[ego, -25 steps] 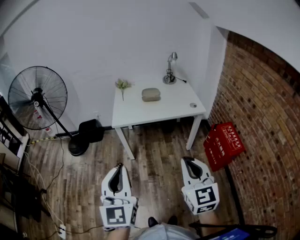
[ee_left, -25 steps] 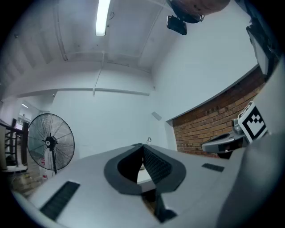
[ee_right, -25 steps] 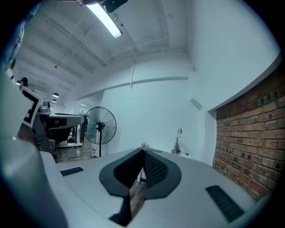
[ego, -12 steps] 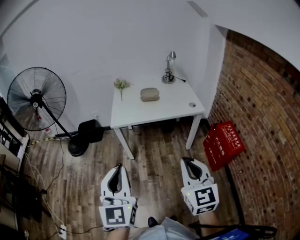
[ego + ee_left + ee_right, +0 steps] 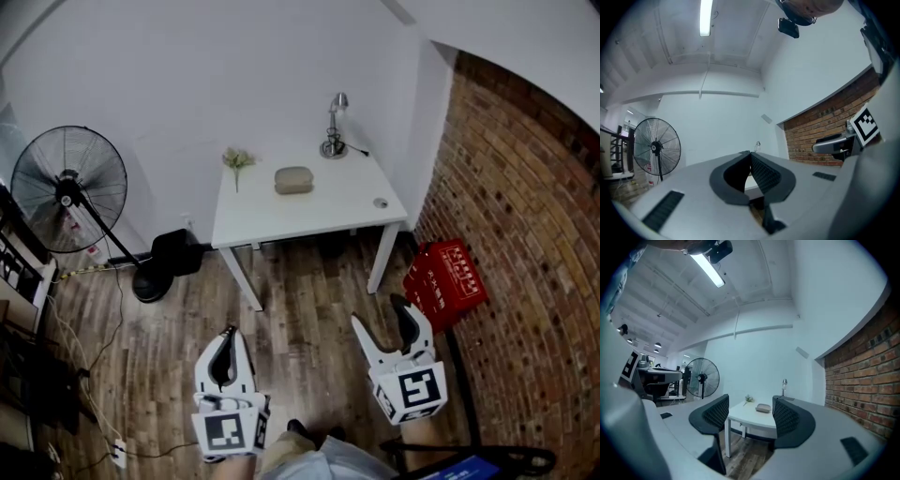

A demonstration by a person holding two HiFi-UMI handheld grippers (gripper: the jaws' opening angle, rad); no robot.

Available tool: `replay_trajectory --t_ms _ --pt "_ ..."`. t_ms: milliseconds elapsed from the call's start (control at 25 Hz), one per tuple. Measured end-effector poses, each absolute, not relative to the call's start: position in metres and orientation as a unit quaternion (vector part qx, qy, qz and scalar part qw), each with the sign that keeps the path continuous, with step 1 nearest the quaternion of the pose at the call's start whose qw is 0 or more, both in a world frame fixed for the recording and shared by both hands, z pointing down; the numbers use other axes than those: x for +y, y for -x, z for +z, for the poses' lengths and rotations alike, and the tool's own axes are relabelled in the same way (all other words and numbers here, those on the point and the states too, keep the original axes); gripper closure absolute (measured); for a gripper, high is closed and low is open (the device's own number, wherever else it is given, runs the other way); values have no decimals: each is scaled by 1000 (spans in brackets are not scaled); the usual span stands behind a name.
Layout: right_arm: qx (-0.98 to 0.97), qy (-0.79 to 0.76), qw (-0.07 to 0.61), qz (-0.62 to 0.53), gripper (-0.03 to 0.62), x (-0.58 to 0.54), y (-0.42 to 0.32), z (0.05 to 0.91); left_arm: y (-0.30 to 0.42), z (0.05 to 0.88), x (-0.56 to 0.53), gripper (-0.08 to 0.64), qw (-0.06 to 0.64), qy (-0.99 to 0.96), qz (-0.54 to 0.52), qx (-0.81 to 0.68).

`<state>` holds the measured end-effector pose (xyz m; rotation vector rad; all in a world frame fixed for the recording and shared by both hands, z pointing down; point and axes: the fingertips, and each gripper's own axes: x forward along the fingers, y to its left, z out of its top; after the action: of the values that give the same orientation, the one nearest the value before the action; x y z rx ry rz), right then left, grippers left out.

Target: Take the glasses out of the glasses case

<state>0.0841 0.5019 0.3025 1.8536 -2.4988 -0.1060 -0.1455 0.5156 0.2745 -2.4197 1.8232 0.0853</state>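
One glasses case (image 5: 293, 180), well beyond right gripper (image 5: 380, 312), jaws just opened, empty

Office-like studio room, white table (image 5: 319, 217), brick wall (image 5: 534, 216), pedestal fan (image 5: 67, 187), strip ceiling light (image 5: 708, 269), wooden floor (image 5: 309, 314)

Open wood floor (image 5: 309, 305) ahead up to the white table (image 5: 342, 202); red crate (image 5: 445, 281) at right, fan (image 5: 67, 187) at left.

Ahead of me a white table (image 5: 328, 214) stood against the white wall (image 5: 234, 75) on a wooden floor (image 5: 300, 305); a brick wall (image 5: 525, 234) ran along my right; a pedestal fan (image 5: 67, 192) stood at my left.
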Motion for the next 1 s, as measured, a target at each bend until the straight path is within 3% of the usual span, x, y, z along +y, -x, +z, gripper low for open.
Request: replay_trajectory --t_ms 440,1000 --pt "-804 -594 36 -21 287 441 -84 327 150 299 455 554 34 794 14 607" --pt "-795 -605 29 -28 295 268 -62 323 171 289 283 554 51 802 17 595"
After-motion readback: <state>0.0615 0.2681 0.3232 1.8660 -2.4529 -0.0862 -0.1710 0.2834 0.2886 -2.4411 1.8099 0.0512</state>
